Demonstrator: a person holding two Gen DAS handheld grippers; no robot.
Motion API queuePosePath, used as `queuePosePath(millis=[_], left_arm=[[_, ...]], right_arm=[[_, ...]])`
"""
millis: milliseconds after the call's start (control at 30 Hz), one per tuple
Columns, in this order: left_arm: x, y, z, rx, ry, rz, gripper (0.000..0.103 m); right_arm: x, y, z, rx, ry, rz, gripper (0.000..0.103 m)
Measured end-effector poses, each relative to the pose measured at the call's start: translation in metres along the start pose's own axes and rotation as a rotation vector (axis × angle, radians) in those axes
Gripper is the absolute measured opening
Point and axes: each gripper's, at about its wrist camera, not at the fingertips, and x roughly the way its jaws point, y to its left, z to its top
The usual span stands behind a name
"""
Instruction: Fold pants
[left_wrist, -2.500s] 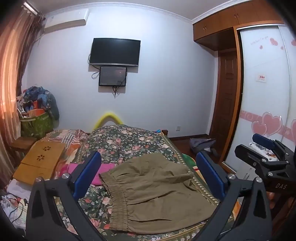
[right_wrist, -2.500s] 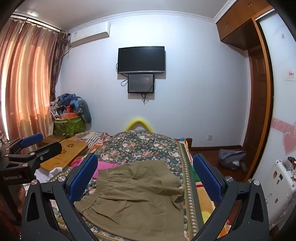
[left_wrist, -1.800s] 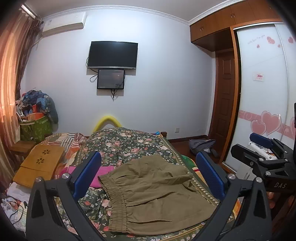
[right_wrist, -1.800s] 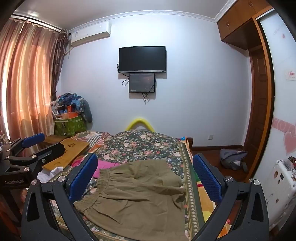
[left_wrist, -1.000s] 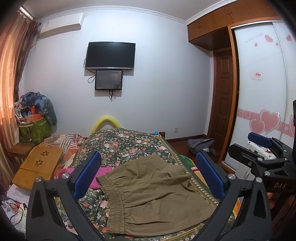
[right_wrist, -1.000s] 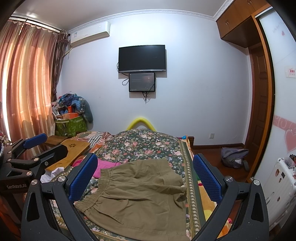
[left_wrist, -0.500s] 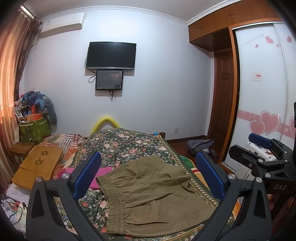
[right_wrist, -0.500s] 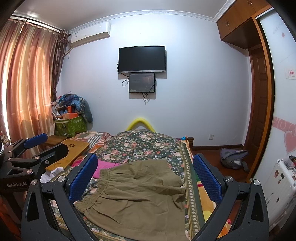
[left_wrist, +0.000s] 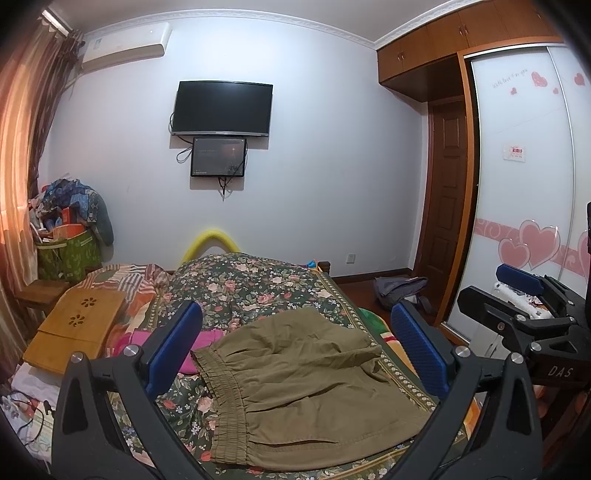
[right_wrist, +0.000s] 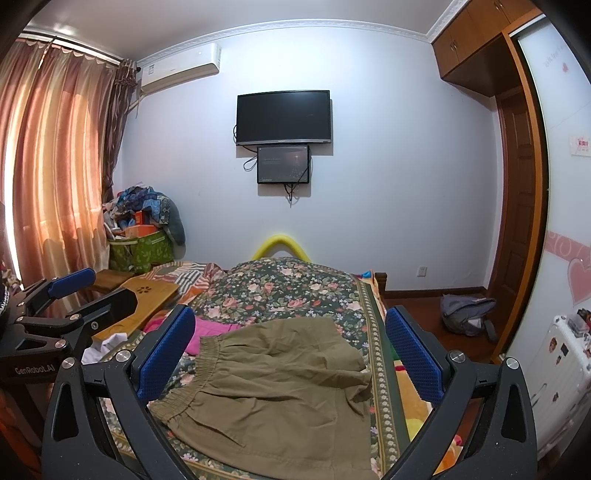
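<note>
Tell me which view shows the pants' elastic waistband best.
The left wrist view: the waistband runs nearly whole down the pants' left edge. In the right wrist view the waistband is partly hidden behind a gripper finger.

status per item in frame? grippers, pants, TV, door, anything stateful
left gripper: open, empty, above the bed
right gripper: open, empty
olive pants: lying rumpled on the floral bedspread, not gripped
wall TV: screen dark
small monitor: faintly lit
wooden door: closed

Side-by-side wrist views over one bed (left_wrist: 258, 280)
</note>
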Motion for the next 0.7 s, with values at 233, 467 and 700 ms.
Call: queuePosePath(millis=[233, 467, 700], left_arm=[[0.001, 0.000, -0.001, 0.000, 0.002, 0.002, 0.103], [0.006, 0.004, -0.003, -0.007, 0.011, 0.020, 0.103], [0.027, 0.015, -0.010, 0.011, 0.030, 0.069, 0.103]], right_arm=[[0.001, -0.001, -0.001, 0.003, 0.004, 0.000, 0.103], [0.006, -0.005, -0.003, 0.007, 0.016, -0.003, 0.103], [0.023, -0.014, -0.011, -0.001, 0.031, -0.046, 0.103]])
